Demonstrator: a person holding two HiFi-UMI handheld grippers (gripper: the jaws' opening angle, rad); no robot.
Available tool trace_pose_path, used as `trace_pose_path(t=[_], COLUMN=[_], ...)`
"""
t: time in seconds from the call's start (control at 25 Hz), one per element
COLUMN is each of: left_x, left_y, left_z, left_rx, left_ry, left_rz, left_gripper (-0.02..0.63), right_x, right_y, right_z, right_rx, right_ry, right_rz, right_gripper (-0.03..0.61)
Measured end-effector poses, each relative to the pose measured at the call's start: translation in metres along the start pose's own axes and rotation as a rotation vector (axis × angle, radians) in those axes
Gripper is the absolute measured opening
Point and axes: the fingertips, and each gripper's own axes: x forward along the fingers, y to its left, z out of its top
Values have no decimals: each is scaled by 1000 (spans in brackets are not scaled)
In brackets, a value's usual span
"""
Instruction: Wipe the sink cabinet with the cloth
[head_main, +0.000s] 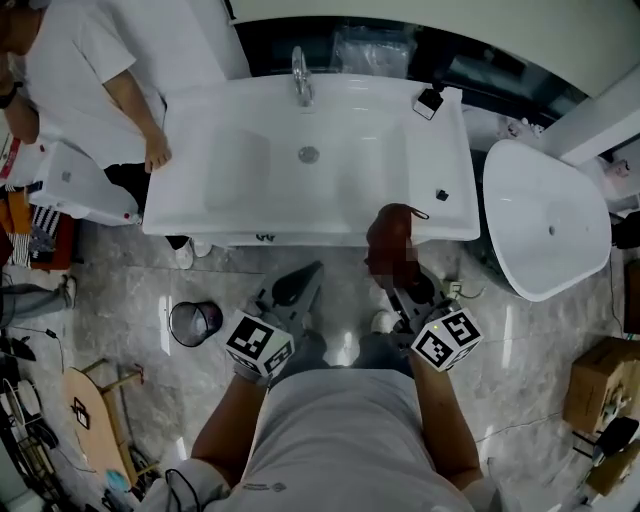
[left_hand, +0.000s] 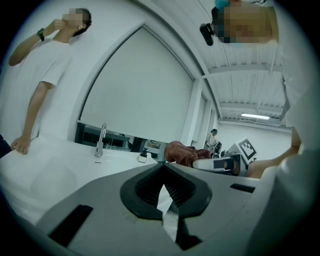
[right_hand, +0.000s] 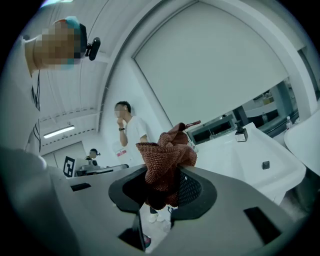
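Note:
The white sink cabinet (head_main: 200, 215) stands in front of me, with its faucet (head_main: 301, 75) at the back of the basin. My right gripper (head_main: 393, 268) is shut on a bunched reddish-brown cloth (head_main: 392, 235), which is raised just before the cabinet's front edge, right of centre. In the right gripper view the cloth (right_hand: 165, 160) bulges up out of the jaws (right_hand: 160, 187), with the sink top (right_hand: 250, 155) to its right. My left gripper (head_main: 303, 275) is shut and holds nothing, lower and to the left, clear of the cabinet. From its own view (left_hand: 162, 187) the faucet (left_hand: 101, 140) and the cloth (left_hand: 182, 152) show beyond it.
A person (head_main: 95, 70) stands at the cabinet's left end with a hand (head_main: 156, 155) on its rim. A small black-and-white box (head_main: 428, 102) and a small black item (head_main: 441, 194) lie on the sink top. A second white basin (head_main: 545, 220) stands right, a round bin (head_main: 195, 322) on the floor left.

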Motion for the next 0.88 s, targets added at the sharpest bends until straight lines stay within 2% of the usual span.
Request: trace_pose_path(t=[0.32,0.6,0.72,0.88], left_x=[-6,-38,-52,-65], left_y=[-14,-25,-25,-15], left_z=[-40,-100,-126,-164], left_rx=[-66,-147,-189,-243], left_ry=[-42,-75,-78,-69], left_rz=[223,444,503,568], left_gripper=[11,11,11,11], right_x=[7,5,9,17], right_y=[-8,-22,-30,-53], right_z=[-44,-136,-176,-227], right_rx=[-7,-7,11,100], right_ry=[192,436,527,613], right_rz=[191,322,339,292], right_gripper=[123,123,123,123])
